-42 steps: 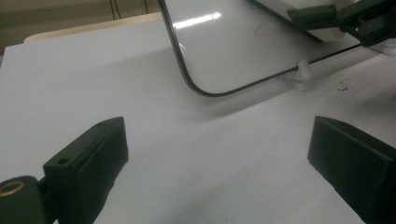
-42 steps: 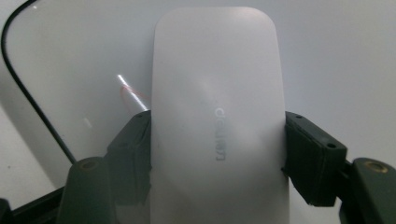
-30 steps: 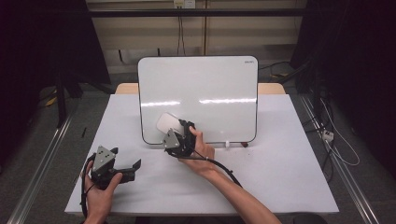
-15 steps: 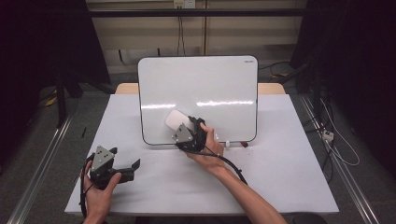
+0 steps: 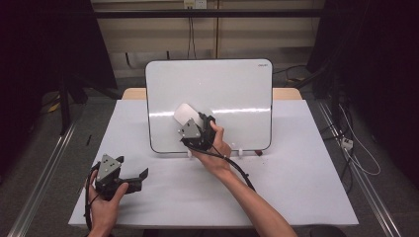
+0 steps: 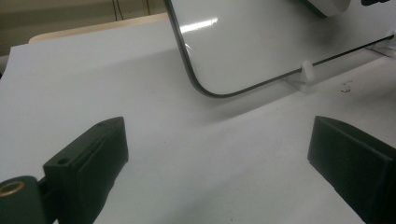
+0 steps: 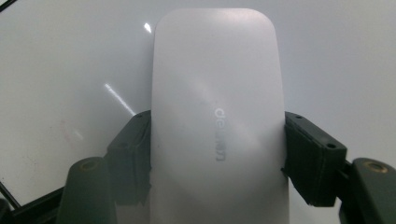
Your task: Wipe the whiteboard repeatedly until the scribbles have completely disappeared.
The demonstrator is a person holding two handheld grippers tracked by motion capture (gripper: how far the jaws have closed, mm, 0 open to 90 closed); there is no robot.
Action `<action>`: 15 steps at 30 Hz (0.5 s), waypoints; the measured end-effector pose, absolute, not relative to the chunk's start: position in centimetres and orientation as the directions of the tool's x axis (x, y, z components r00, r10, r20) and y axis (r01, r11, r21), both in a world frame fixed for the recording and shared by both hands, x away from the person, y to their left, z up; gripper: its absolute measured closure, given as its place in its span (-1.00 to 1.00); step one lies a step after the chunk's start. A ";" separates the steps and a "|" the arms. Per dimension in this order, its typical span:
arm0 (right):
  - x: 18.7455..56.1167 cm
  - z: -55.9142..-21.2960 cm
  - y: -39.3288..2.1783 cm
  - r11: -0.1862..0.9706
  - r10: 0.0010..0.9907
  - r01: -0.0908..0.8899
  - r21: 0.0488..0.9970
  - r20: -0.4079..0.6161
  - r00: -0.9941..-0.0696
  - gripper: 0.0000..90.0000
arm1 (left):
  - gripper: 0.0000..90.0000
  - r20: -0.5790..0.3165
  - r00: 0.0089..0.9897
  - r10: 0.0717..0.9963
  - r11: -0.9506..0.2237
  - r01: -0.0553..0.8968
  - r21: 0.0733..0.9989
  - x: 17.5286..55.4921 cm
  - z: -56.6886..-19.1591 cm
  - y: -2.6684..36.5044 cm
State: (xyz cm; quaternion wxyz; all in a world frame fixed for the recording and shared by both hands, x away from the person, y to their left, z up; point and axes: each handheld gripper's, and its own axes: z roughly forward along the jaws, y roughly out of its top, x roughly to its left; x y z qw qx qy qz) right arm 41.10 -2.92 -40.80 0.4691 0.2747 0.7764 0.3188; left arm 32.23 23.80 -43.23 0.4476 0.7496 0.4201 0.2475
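The right gripper (image 5: 190, 120) is clamped on a white eraser (image 5: 186, 114), one black jaw pressing each long side (the right gripper view shows the pads tight against its flanks, faint lettering running along its back). The right forearm reaches in from the near edge of the tabletop, slanting toward the middle, wrist bent back so the gripper tips up and away against the lower left part of the whiteboard (image 5: 232, 89). The eraser lies flat on the board's face, above its bottom edge. The whiteboard stands upright on small white feet (image 5: 240, 153) across the far half of the white tabletop (image 5: 306, 173).

The left gripper (image 5: 138, 177) rests low near the near left corner of the tabletop, held level in the left hand (image 5: 106, 197), its jaws spread wide with nothing between them, pointing toward the board's lower left corner.
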 end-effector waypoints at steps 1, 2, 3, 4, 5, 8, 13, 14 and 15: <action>41.0 -40.9 -2.7 0.646 0.725 0.125 0.753 -0.555 -0.408 -0.30 | -0.89 0.001 0.528 0.849 -0.254 0.406 0.878 32.2 -43.2 23.8; 40.9 -41.0 -2.4 0.654 0.717 0.119 0.747 -0.562 -0.412 -0.30 | -0.89 -0.004 0.528 0.849 -0.249 0.407 0.879 32.2 -43.2 23.7; 40.8 -41.2 -2.0 0.661 0.708 0.111 0.742 -0.568 -0.419 -0.30 | -0.89 0.000 0.529 0.849 -0.253 0.406 0.878 32.2 -43.2 23.7; 40.7 -41.4 -1.7 0.669 0.699 0.100 0.737 -0.578 -0.420 -0.30 | -0.89 0.000 0.528 0.849 -0.252 0.406 0.878 32.2 -43.2 23.6; 40.6 -41.6 -1.3 0.679 0.688 0.094 0.728 -0.586 -0.428 -0.30 | -0.89 0.001 0.532 0.846 -0.256 0.405 0.878 32.2 -43.2 23.6; 40.6 -41.9 -0.8 0.685 0.686 0.091 0.723 -0.597 -0.417 -0.30 | -0.89 0.000 0.529 0.848 -0.254 0.407 0.877 32.2 -43.2 23.7; 40.1 -42.5 0.1 0.706 0.656 0.075 0.704 -0.611 -0.442 -0.30 | -0.89 0.000 0.530 0.848 -0.254 0.407 0.877 32.2 -43.2 23.7; 40.0 -42.6 0.4 0.715 0.645 0.072 0.695 -0.616 -0.452 -0.30 | -0.89 0.001 0.530 0.848 -0.254 0.405 0.879 32.2 -43.2 23.7; 39.9 -42.8 0.7 0.718 0.641 0.068 0.693 -0.619 -0.454 -0.30 | -0.89 -0.003 0.531 0.847 -0.251 0.404 0.880 32.2 -43.2 23.7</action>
